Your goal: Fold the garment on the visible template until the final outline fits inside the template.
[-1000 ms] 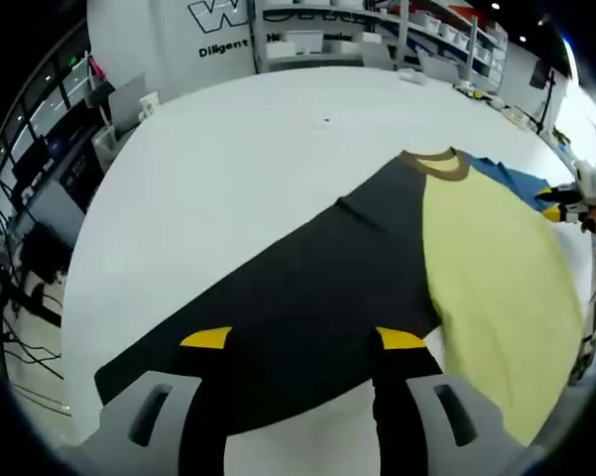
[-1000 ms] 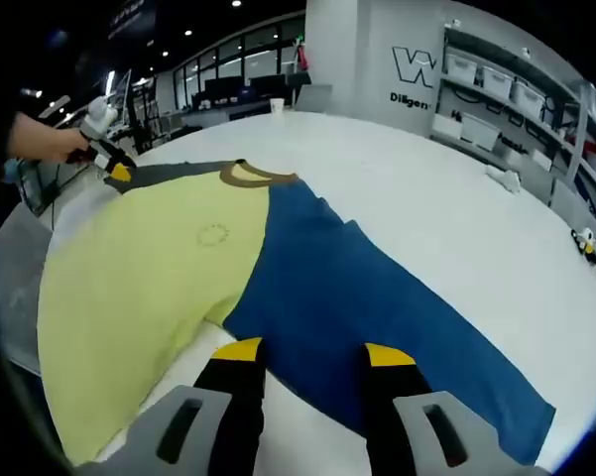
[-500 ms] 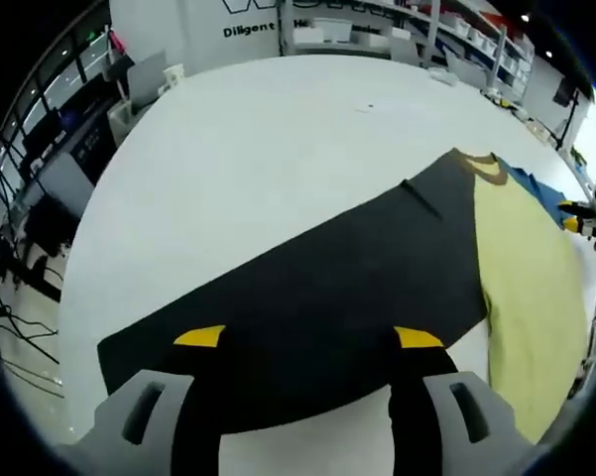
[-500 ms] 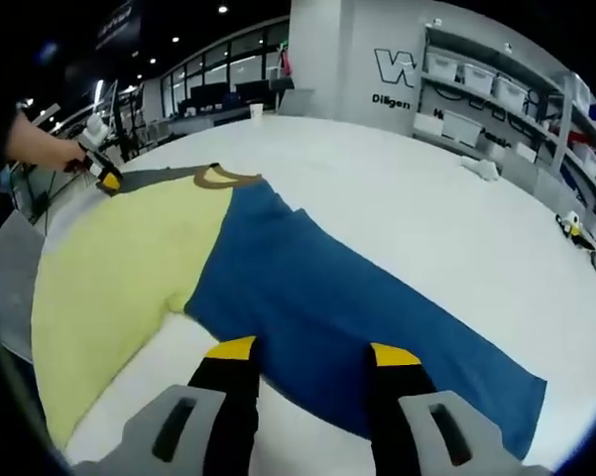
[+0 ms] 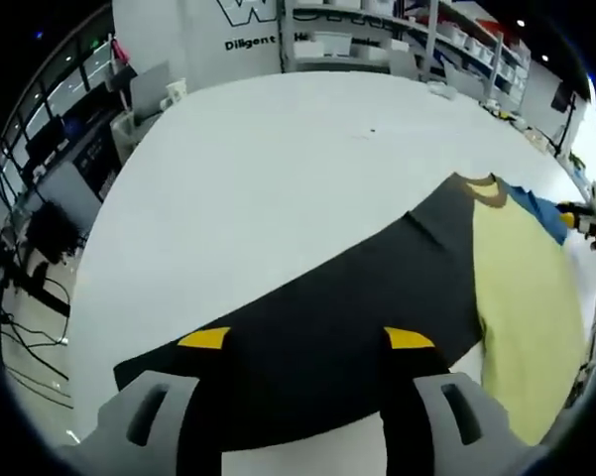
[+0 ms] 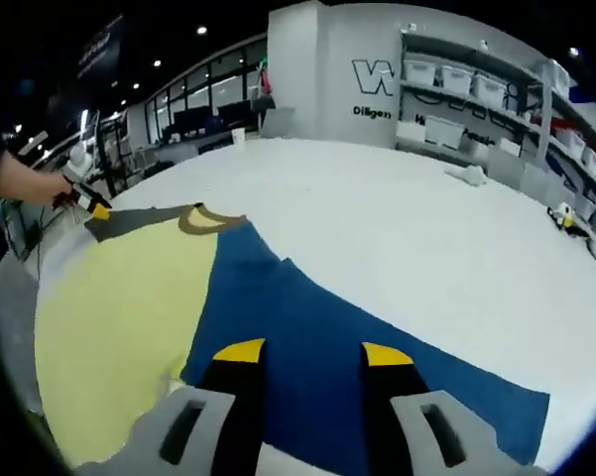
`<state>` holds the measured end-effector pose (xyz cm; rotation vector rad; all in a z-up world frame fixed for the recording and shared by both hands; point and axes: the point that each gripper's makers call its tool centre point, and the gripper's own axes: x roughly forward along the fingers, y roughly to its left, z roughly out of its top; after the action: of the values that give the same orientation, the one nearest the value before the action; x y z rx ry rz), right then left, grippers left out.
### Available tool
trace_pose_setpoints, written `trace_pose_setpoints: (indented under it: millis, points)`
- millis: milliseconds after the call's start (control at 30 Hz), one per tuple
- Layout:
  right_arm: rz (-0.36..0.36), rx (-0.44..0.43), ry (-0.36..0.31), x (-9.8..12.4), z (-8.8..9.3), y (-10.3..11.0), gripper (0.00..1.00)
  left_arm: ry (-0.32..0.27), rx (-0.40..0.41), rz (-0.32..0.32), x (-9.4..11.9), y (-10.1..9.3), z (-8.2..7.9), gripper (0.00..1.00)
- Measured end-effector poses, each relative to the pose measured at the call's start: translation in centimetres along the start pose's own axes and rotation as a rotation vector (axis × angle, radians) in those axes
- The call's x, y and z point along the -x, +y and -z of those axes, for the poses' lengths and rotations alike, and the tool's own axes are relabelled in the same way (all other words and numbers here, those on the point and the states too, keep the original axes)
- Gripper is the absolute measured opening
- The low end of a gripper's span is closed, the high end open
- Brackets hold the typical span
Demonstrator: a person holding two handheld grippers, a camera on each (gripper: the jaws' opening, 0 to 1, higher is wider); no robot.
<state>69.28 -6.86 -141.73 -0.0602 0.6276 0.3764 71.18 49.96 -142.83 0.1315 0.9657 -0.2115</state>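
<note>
1. Left gripper (image 5: 304,339): jaws spread, over the black sleeve (image 5: 307,307); the sleeve's long axis runs away toward the collar (image 5: 479,188).
2. Right gripper (image 6: 312,352): jaws spread, over the blue sleeve (image 6: 367,347); likewise nearest it.
3. Garment's yellow body (image 6: 119,317) lies flat on the white counter (image 6: 426,238) between both sleeves.

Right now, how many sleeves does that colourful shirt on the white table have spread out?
2. The black sleeve stretches across the table ahead of the left gripper; the blue sleeve stretches out ahead of the right gripper. Both join the yellow body.
</note>
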Motion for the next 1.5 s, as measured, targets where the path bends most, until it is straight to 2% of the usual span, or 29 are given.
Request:
trace_pose_setpoints:
  millis: [67, 100, 167, 233, 267, 300, 333, 400, 500, 600, 833, 900, 967, 1000, 1033, 1067, 1100, 1167, 1300, 1400, 1500]
  points:
    - [0.018, 0.022, 0.022, -1.1, -0.1, -0.1, 0.31, 0.012, 0.012, -0.008, -0.1, 0.4, 0.4, 0.61]
    - [0.039, 0.000, 0.031, -1.4, 0.0, -0.5, 0.31, 0.024, 0.022, -0.014, -0.1, 0.7, 0.8, 0.61]
    - [0.095, -0.042, 0.070, -1.5, 0.9, -1.8, 0.32, 0.041, 0.053, -0.025, -0.2, 1.4, 1.4, 0.60]
    - [0.157, -0.078, 0.093, -1.2, 1.9, -3.3, 0.32, 0.068, 0.137, -0.032, -0.3, 2.0, 2.5, 0.59]
    - [0.177, -0.086, 0.136, -0.8, 3.0, -3.8, 0.30, 0.066, 0.147, -0.060, 0.0, 2.7, 2.8, 0.55]
    - [0.214, -0.029, 0.060, -0.5, 2.0, -4.6, 0.25, 0.055, 0.142, -0.071, -0.2, 3.4, 2.6, 0.51]
    - [0.206, -0.041, 0.122, 1.0, 3.9, -4.0, 0.26, 0.043, 0.145, -0.062, -0.2, 3.4, 2.5, 0.49]
    - [0.255, -0.104, 0.090, 2.0, 4.4, -5.0, 0.31, 0.039, 0.170, -0.079, 0.2, 3.9, 2.9, 0.47]
    - [0.293, -0.125, 0.070, 3.4, 5.6, -6.2, 0.35, 0.010, 0.204, -0.096, 0.6, 4.1, 3.4, 0.46]
    - [0.319, -0.146, 0.075, 4.2, 5.9, -7.3, 0.36, -0.004, 0.209, -0.103, 0.5, 4.1, 3.3, 0.46]
    - [0.404, -0.206, 0.067, 6.5, 6.7, -7.7, 0.40, 0.007, 0.247, -0.125, 1.3, 3.8, 4.1, 0.45]
    - [0.402, -0.211, 0.074, 6.6, 6.5, -7.5, 0.40, 0.006, 0.244, -0.123, 1.3, 3.8, 4.2, 0.45]
    - [0.376, -0.212, 0.124, 7.0, 6.6, -7.6, 0.38, 0.019, 0.252, -0.122, 1.5, 4.0, 4.4, 0.46]
    - [0.398, -0.193, 0.140, 7.8, 6.7, -8.5, 0.36, 0.024, 0.265, -0.115, 1.5, 4.1, 4.4, 0.48]
    - [0.439, -0.189, 0.096, 8.7, 6.2, -9.8, 0.33, 0.035, 0.287, -0.116, 1.6, 4.2, 4.6, 0.53]
    - [0.454, -0.212, 0.072, 9.3, 6.2, -10.4, 0.30, 0.013, 0.292, -0.101, 1.8, 4.2, 4.3, 0.58]
    - [0.459, -0.224, 0.080, 9.9, 6.7, -11.0, 0.29, -0.003, 0.286, -0.110, 2.1, 4.5, 4.0, 0.59]
    - [0.487, -0.223, 0.123, 11.7, 8.3, -12.6, 0.31, -0.020, 0.262, -0.116, 2.8, 4.8, 3.7, 0.58]
    - [0.541, -0.272, 0.128, 14.7, 10.7, -15.0, 0.31, -0.052, 0.244, -0.111, 3.6, 5.1, 3.2, 0.61]
    - [0.551, -0.296, 0.123, 16.0, 11.7, -15.8, 0.29, -0.073, 0.238, -0.106, 3.8, 5.1, 2.7, 0.62]
    - [0.552, -0.325, 0.106, 16.7, 12.1, -16.0, 0.28, -0.098, 0.231, -0.090, 4.1, 4.3, 2.1, 0.63]
